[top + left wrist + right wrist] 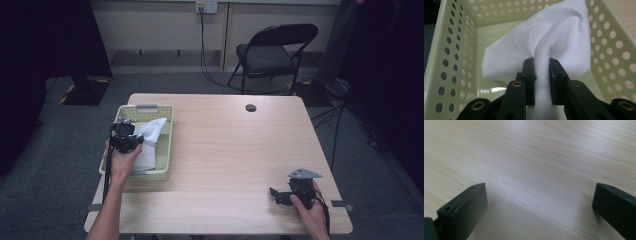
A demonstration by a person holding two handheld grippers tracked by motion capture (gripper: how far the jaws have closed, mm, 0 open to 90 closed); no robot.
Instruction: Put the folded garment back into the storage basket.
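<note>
A white cloth (150, 135) lies bunched in a pale yellow perforated basket (167, 150) at the table's left. My left gripper (131, 141) is over the basket and shut on a fold of the cloth (564, 37), which rises between its black jaws. In the left gripper view the gripper (542, 72) pinches the fabric, and the cloth spreads above toward the basket wall (614, 47). My right gripper (274, 194) rests low over the bare wood near the table's front right, jaws wide apart. In the right gripper view the gripper (539, 200) holds nothing between its fingers.
The light wooden table (235, 150) has a round cable hole (250, 107) near its far edge. A black folding chair (272, 52) stands behind the table. Cables run along the floor at the right (340, 115).
</note>
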